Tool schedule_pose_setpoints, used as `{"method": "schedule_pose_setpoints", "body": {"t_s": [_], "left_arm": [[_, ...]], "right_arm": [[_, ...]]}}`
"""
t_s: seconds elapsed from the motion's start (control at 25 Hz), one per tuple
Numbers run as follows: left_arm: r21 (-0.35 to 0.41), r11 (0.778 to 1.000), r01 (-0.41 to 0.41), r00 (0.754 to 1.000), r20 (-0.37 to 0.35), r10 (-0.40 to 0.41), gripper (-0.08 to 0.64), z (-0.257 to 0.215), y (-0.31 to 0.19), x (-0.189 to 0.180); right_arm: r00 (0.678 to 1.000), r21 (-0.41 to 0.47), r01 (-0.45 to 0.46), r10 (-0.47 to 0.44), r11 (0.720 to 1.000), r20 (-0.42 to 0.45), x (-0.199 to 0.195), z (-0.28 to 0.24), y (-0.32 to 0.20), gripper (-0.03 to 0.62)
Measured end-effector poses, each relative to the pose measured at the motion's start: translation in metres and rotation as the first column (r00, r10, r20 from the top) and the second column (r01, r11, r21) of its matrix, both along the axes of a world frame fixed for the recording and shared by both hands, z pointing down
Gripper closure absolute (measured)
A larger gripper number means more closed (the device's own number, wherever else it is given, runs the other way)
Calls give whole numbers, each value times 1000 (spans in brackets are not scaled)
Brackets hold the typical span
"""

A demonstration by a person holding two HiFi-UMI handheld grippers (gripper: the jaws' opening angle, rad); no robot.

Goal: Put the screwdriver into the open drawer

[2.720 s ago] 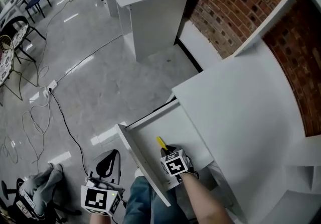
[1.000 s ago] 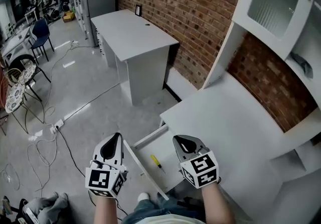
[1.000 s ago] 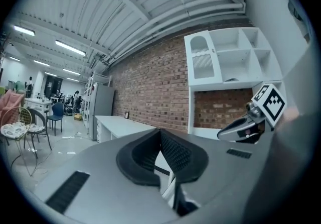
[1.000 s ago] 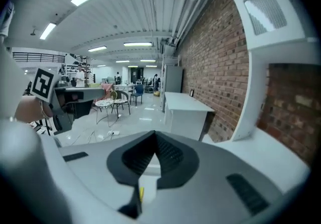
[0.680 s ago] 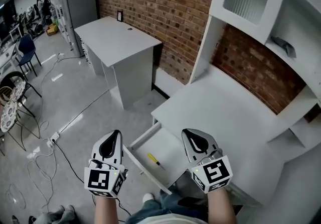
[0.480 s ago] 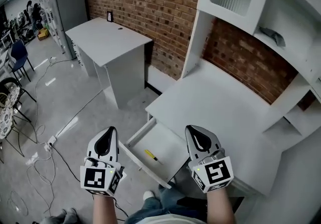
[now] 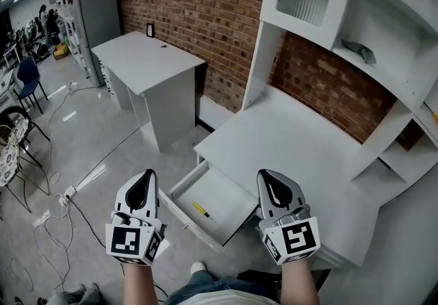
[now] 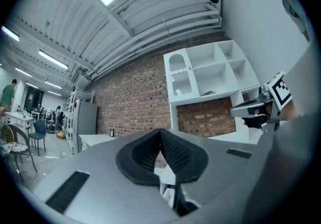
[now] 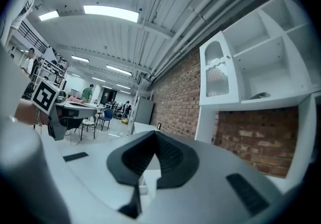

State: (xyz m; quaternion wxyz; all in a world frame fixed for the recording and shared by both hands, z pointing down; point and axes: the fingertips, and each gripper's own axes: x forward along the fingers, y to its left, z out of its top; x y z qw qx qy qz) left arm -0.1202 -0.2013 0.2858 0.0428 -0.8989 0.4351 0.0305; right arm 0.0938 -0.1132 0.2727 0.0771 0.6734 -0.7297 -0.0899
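Note:
A yellow-handled screwdriver (image 7: 200, 210) lies on the floor of the open white drawer (image 7: 226, 194), which sticks out from under the white desk (image 7: 308, 153). My left gripper (image 7: 143, 182) hangs left of the drawer, lifted and pointing level, jaws shut and empty. My right gripper (image 7: 273, 185) hovers over the drawer's right side at the desk's front edge, also shut with nothing held. In the left gripper view the closed pads (image 8: 173, 150) meet in front of the brick wall. The right gripper view shows its dark pads (image 9: 168, 157) pressed together.
A white hutch (image 7: 369, 30) with shelves stands on the desk against a brick wall (image 7: 198, 3). A second white desk (image 7: 147, 57) stands to the left. Cables (image 7: 61, 187) trail over the grey floor, chairs (image 7: 27, 78) further left.
Both grippers rose away from the drawer, the right one more. The head view tilted up, showing more of the hutch. The screwdriver stays in the drawer.

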Motion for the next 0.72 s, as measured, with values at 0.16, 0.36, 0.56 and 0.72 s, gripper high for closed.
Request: {"method": "schedule_pose_setpoints", "body": {"t_s": [0.16,0.36,0.56,0.72], "left_arm": [[15,1000,8,1000,-7,-8,546,-3,18,7],[11,1000,-1,1000,17,0,546,-7,46,17],[35,999,-10,1000,18,10,546,-19,63,19],[27,1000,-9,999,41,8,546,-25,70,25]], "right_arm": [[1000,14,-2,2,1000,-12,8,-6,20,583],[1000,32,-17,16,999,8,21,-12,48,583],[1000,49,-27,26,998,4,23,-22,66,583],[1000,59,-29,29,998,-3,29,-28,70,583]]}}
